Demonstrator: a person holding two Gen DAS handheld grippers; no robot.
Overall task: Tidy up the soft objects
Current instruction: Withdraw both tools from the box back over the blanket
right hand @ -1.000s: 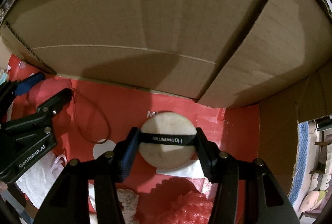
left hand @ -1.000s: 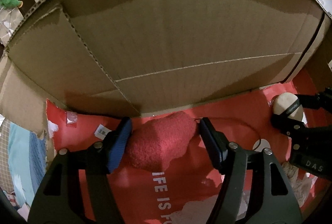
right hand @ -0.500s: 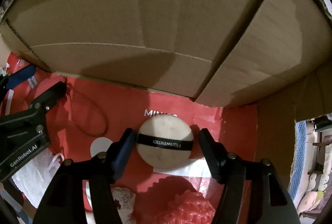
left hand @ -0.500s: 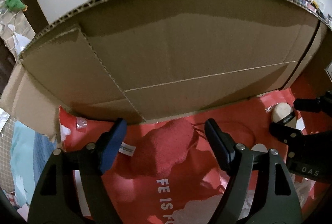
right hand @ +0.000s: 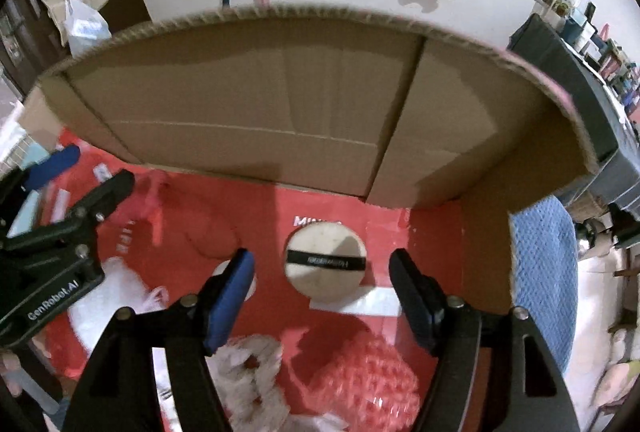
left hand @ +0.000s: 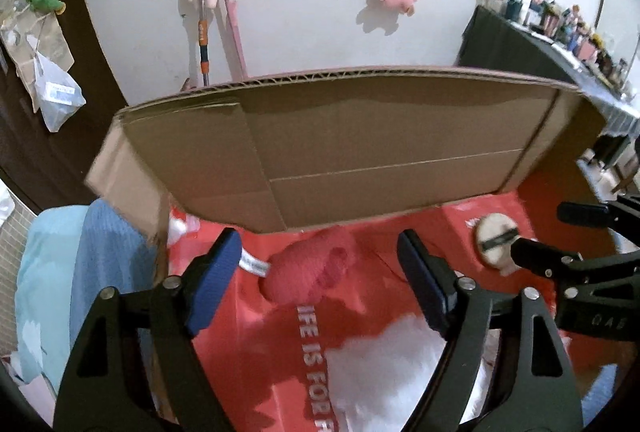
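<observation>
Left wrist view shows that your left gripper [left hand: 316, 268] has just been opening and now stands wide, pads clear of the red fuzzy plush [left hand: 310, 274], which lies loose between and beyond them on the red bag [left hand: 360, 312] lining the floor of the cardboard box [left hand: 360, 136]. Your right gripper [right hand: 322, 286] has likewise just been opening; the round cream puff [right hand: 325, 262], with its black band across the face, sits flat on the red liner, touched by neither pad. A second ago both pads pressed on these items and the box wall filled each view; now the rim and the room wall show, so both hands have lifted away. Both pieces look delivered, freeing you for the next item. The plush is nubbly and shapeless, the puff a smooth disc, the box corrugated and creased.
</observation>
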